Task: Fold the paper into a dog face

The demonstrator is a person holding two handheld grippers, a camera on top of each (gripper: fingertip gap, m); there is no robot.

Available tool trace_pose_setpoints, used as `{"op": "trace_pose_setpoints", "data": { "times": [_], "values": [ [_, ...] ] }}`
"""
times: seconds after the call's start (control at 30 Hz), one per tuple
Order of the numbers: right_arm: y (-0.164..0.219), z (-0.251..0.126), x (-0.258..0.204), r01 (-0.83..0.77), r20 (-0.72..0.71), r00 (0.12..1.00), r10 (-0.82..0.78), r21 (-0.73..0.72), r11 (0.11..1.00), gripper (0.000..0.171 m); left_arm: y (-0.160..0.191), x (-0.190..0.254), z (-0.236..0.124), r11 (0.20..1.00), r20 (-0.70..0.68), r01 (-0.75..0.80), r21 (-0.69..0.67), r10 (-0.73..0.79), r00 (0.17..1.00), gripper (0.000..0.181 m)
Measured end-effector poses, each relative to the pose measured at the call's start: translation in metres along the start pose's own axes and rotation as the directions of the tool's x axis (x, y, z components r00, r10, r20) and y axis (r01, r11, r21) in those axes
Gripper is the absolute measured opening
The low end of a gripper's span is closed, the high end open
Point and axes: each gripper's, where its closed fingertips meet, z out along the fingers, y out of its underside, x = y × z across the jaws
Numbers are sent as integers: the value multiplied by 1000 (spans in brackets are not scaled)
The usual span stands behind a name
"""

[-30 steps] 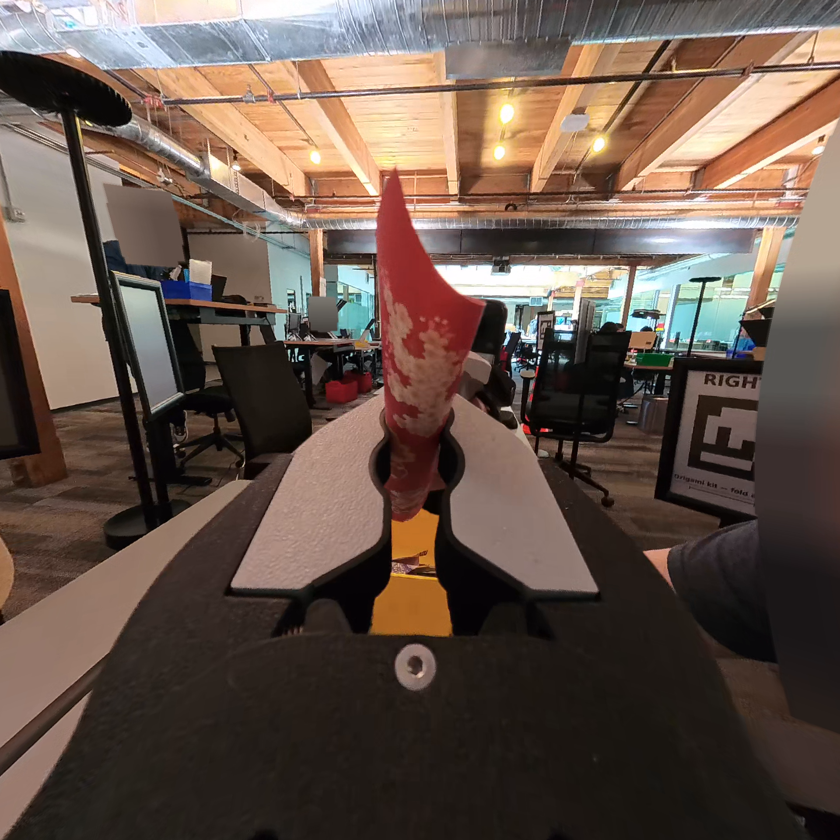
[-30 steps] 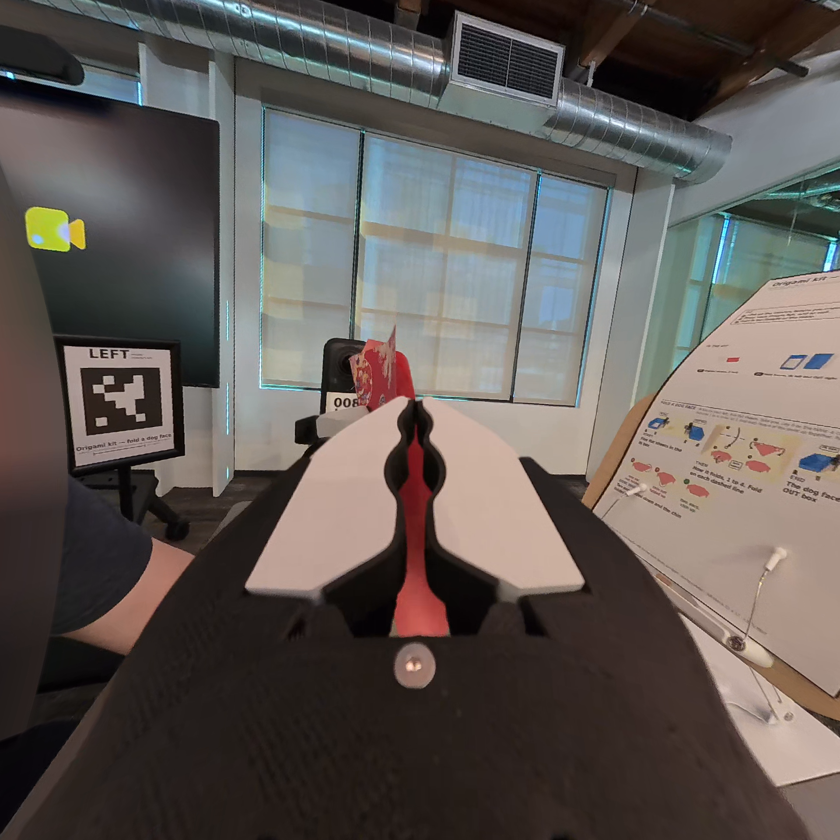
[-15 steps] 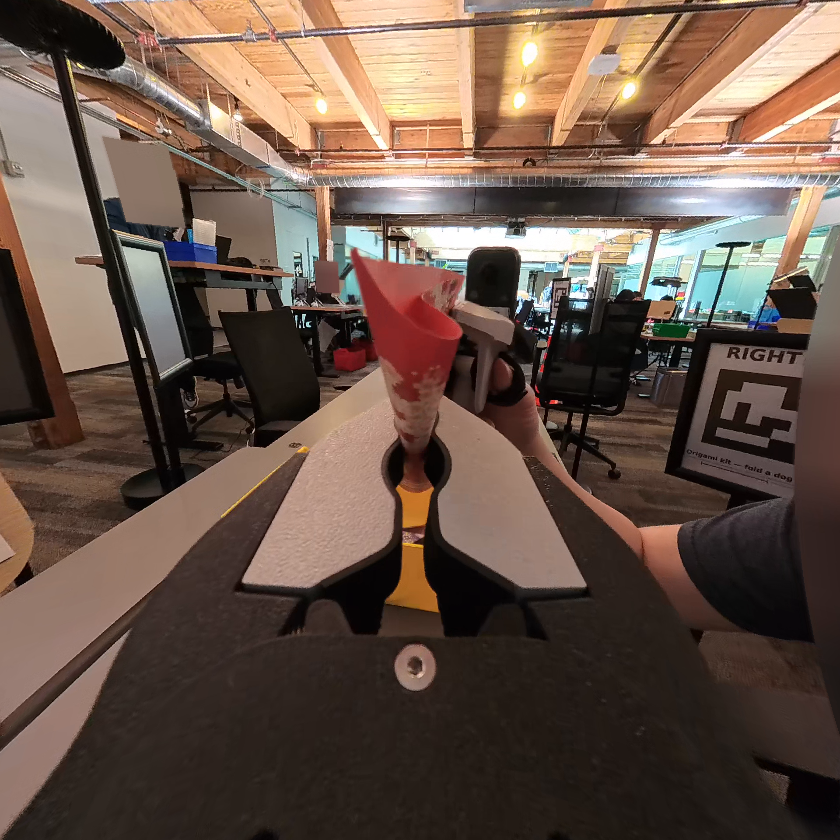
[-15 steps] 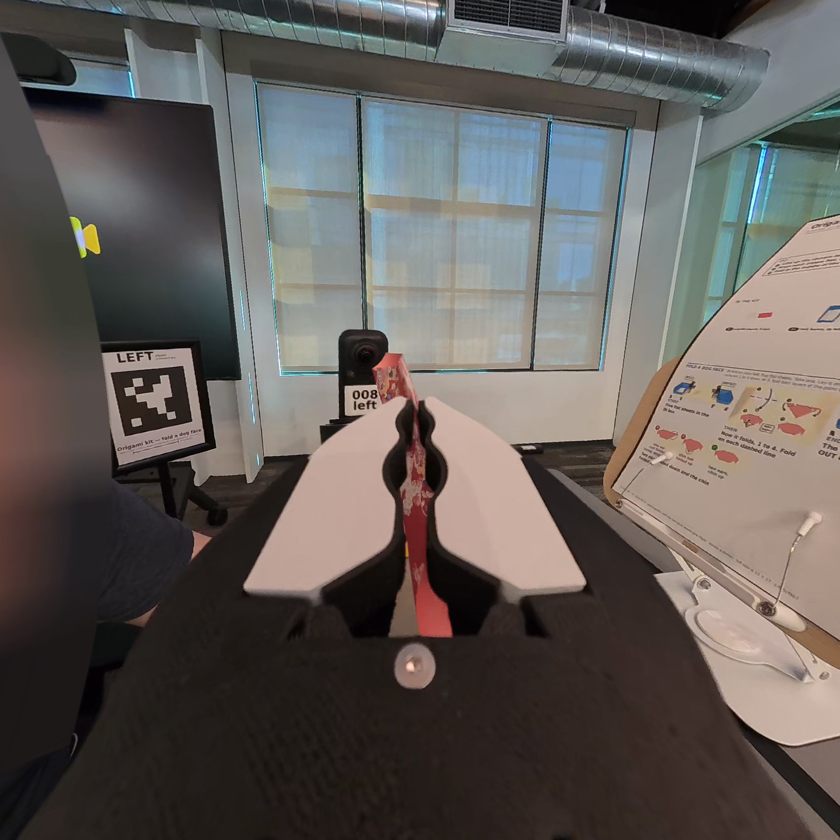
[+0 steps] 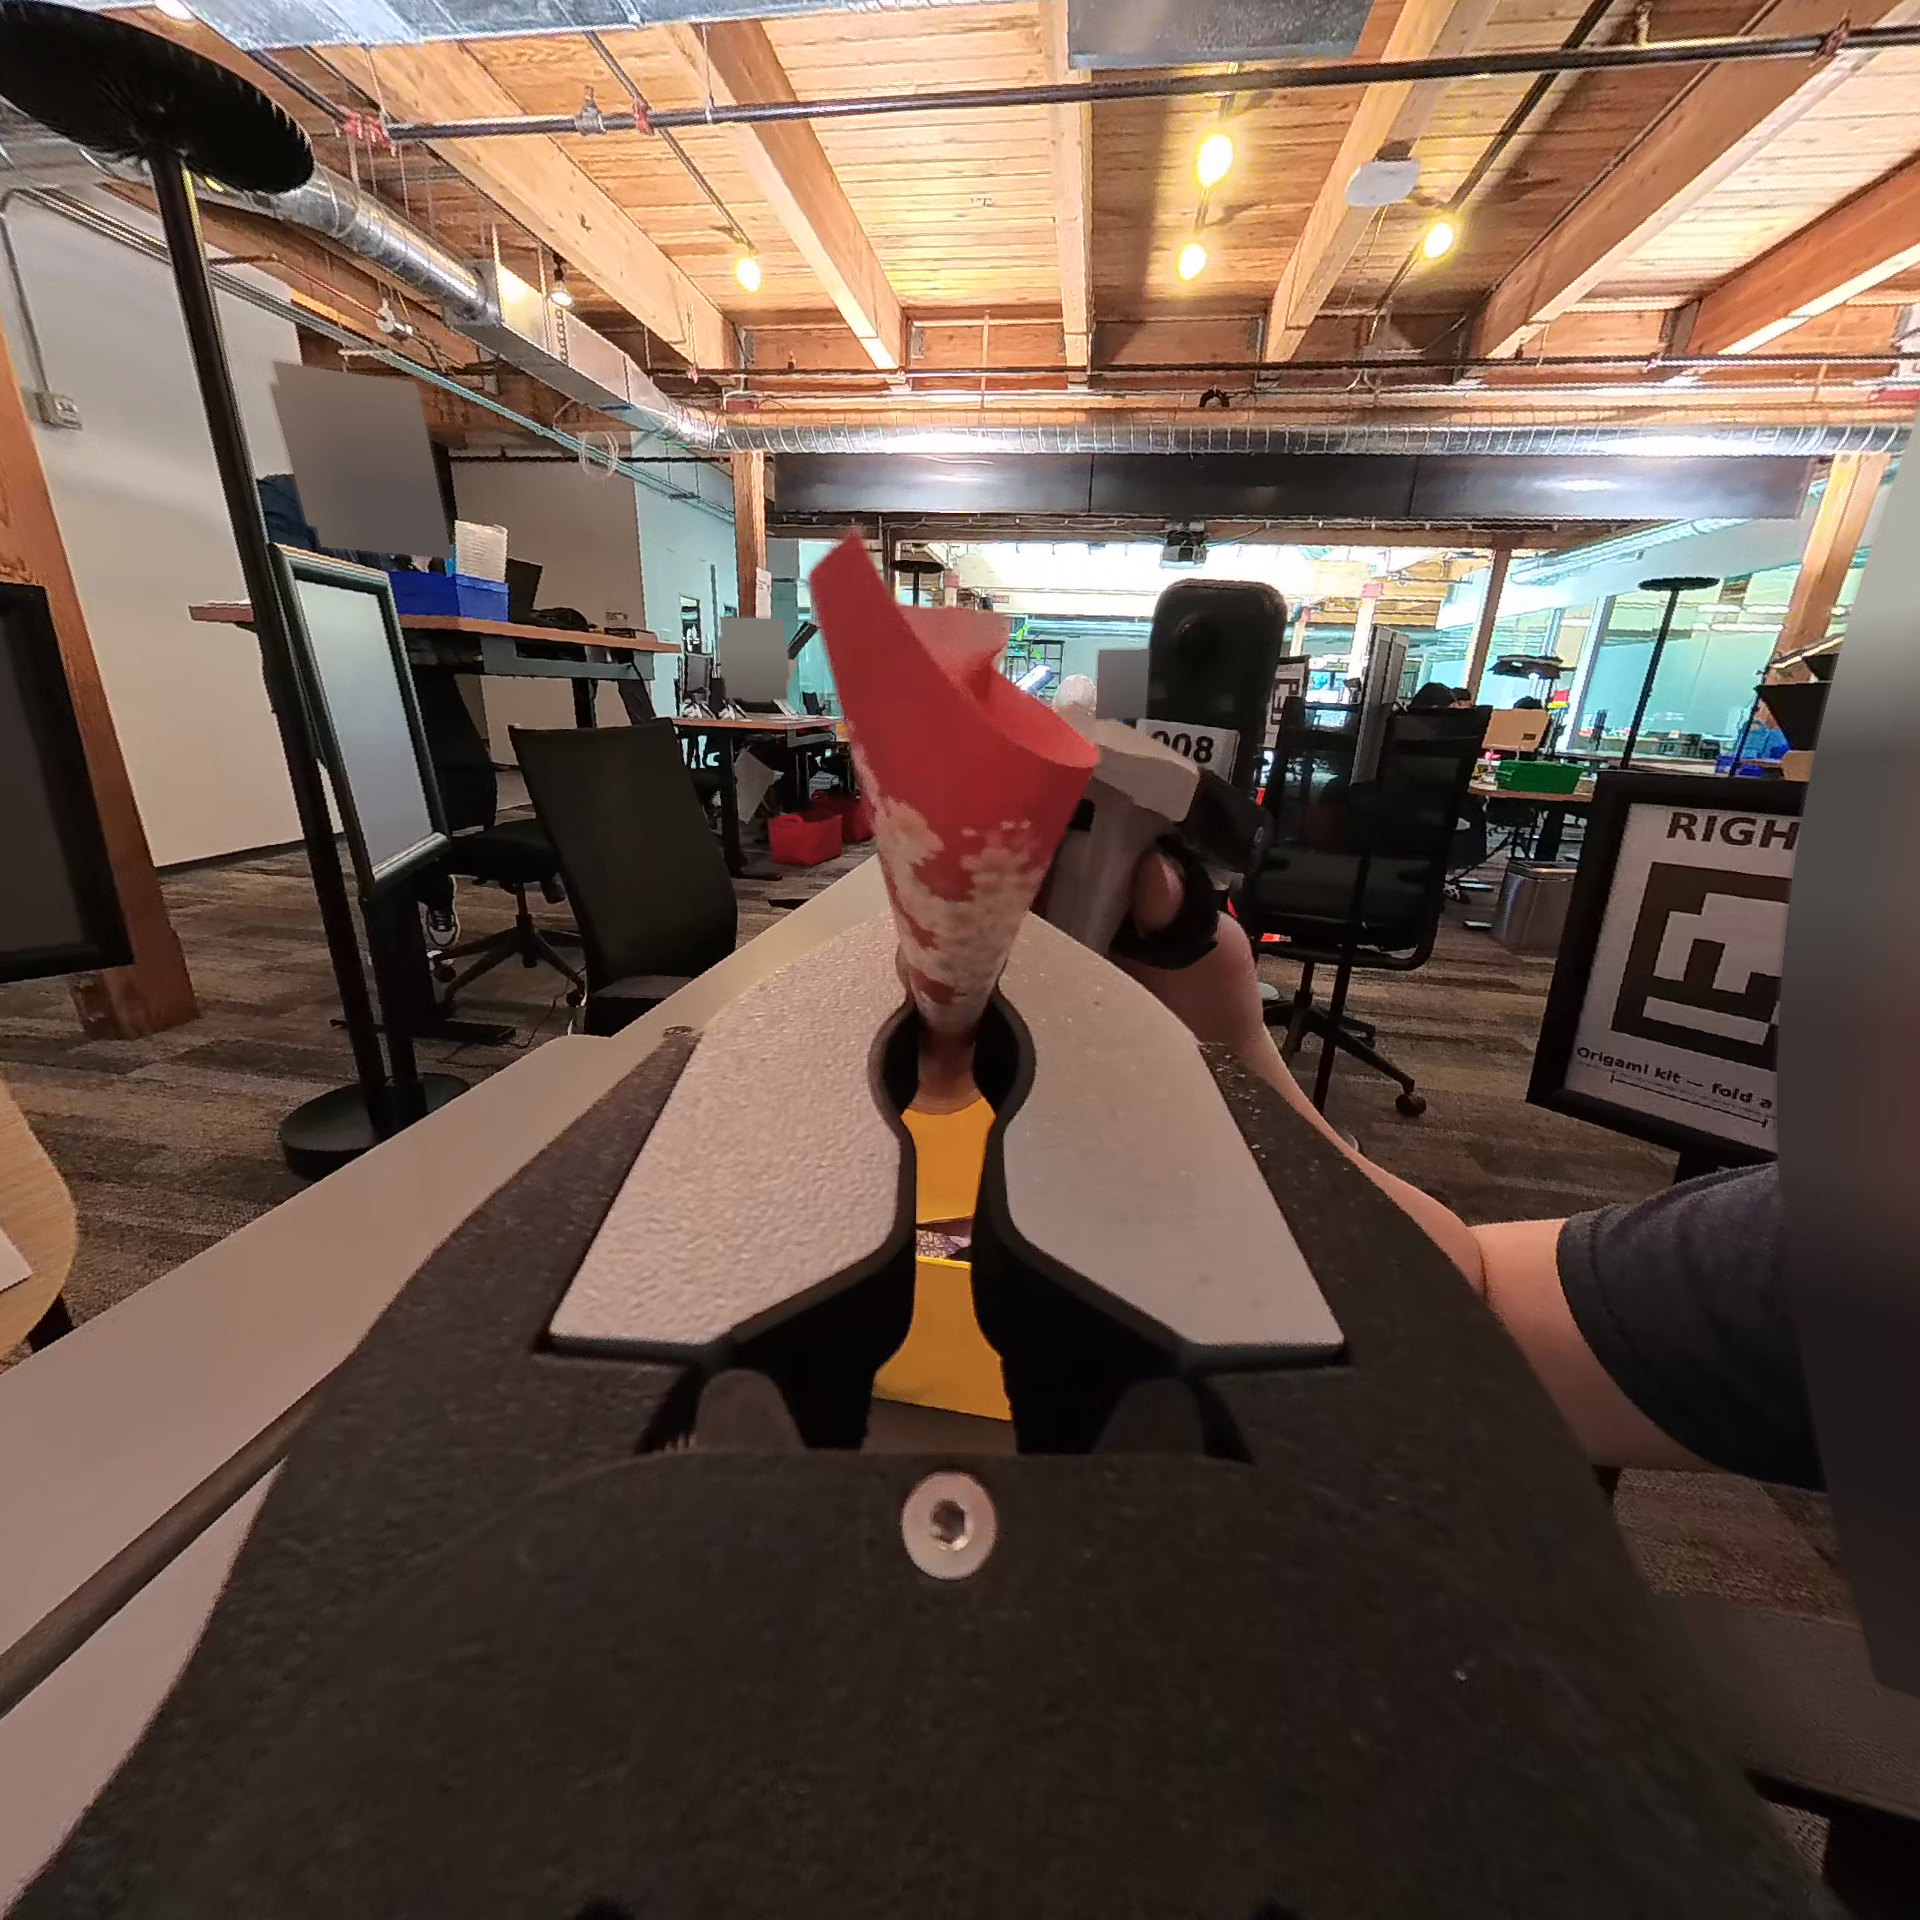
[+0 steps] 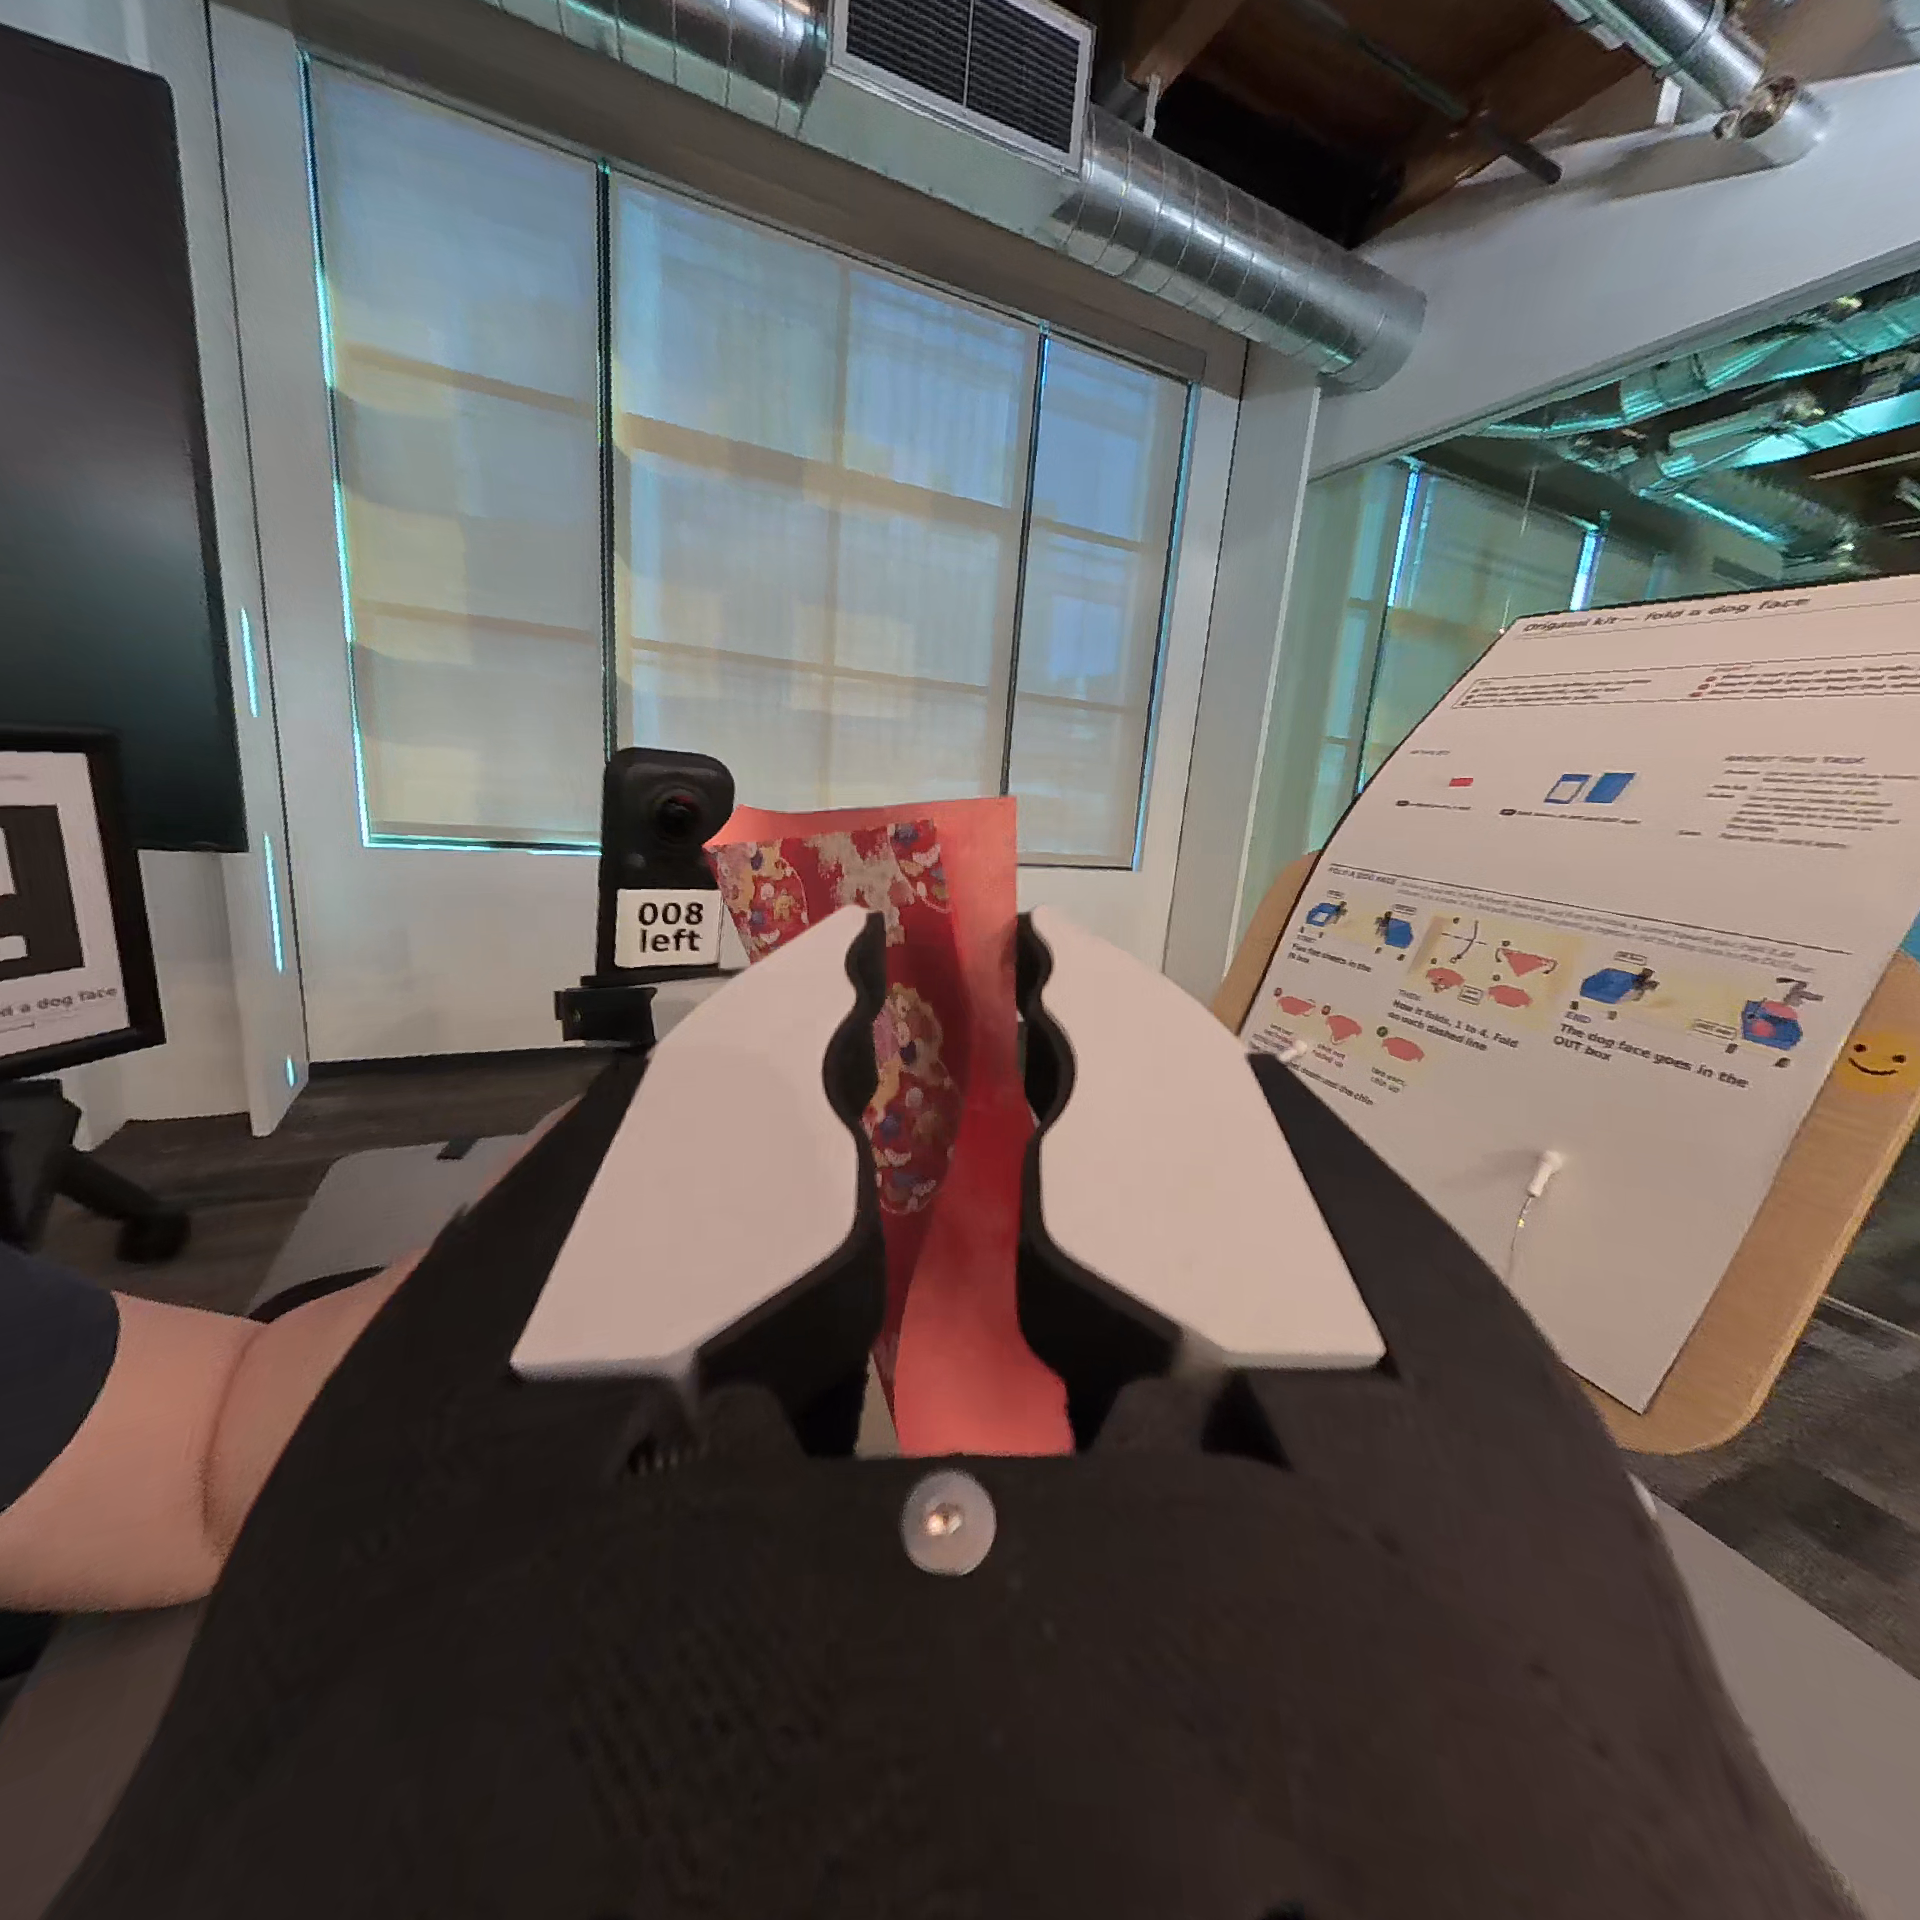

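The red paper [image 5: 956, 769], patterned with flowers on one side, stands up in the air curled into a cone. My left gripper [image 5: 951, 1003] is shut on its lower tip. My right gripper [image 6: 951, 925] is open. Its jaws stand apart, and the paper [image 6: 935, 1049] runs loosely through the gap without being pinched. The two grippers face each other closely. The right gripper's body [image 5: 1132, 821] and the hand holding it show just behind the paper. The left gripper's camera body [image 6: 665, 831] shows behind the paper in the right wrist view.
A yellow box [image 5: 940, 1320] lies on the grey table [image 5: 208, 1351] below the left fingers. An instruction board [image 6: 1610, 987] stands to the right. Framed marker signs [image 5: 1704, 966] [image 6: 52, 935] stand on either side. Office chairs and a lamp stand [image 5: 239, 582] lie beyond. My right fingertips sit around 5 centimetres from my left ones.
My right gripper was shut on the paper and has opened, letting go of it. The paper has spread wider between the right jaws. My left gripper keeps its hold.
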Motion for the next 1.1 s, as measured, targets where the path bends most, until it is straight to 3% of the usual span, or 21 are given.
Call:
{"op": "trace_pose_setpoints", "data": {
  "times": [0.47, 0.7, 0.83, 1.0, 1.1],
  "values": [
    [4, 0, 4, 7, -22, 1000, -7, -28, 1000, 29, 3, 5, 3, 1000, -19, -8, -16, 7, 1000, 5],
    [5, -1, 2, -60, 9, 998, 60, -37, 998, 2, 3, 3, 2, 1000, -5, -19, -18, 19, 1000, 5],
    [1, -4, -1, -107, 72, 992, 108, -24, 994, 1, 2, 3, 3, 1000, -7, -1, -13, 1, 1000, 16],
    [-10, -11, -4, -158, 150, 977, 153, 20, 987, 1, -10, 11, -1, 999, -66, 24, 37, -21, 998, 45],
    [-12, -14, -9, -163, 200, 968, 155, 25, 986, 1, -17, 17, -5, 997, -115, 33, 74, -24, 993, 37]
  ]
}}
